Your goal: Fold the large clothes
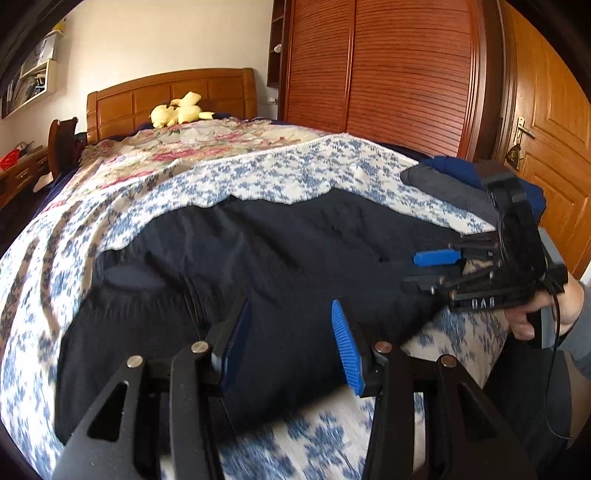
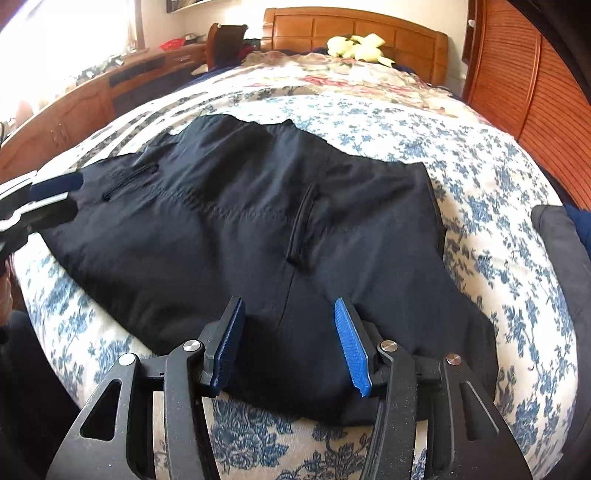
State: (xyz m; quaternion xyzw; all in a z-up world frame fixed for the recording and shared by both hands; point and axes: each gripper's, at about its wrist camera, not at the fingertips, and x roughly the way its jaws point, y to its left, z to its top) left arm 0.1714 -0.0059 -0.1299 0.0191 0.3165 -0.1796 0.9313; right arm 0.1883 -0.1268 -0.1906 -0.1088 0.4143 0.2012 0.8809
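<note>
Both my grippers hang over the black trousers [image 2: 240, 221], which lie spread flat on the blue-flowered bedspread [image 2: 498, 229]. My left gripper [image 1: 291, 339]: jaws apart, nothing pinched, dark cloth directly under and ahead of the pads [image 1: 345, 347]. My right gripper [image 2: 288, 343]: jaws apart too, empty, a trouser seam running out from between its fingers and a pocket slit just ahead. Bare bedspread sits below both sets of fingers. Folded dark clothes [image 1: 450, 184] lie beyond my right gripper. A yellow plush toy [image 2: 356, 46] sits far ahead by the headboard [image 2: 354, 26].
</note>
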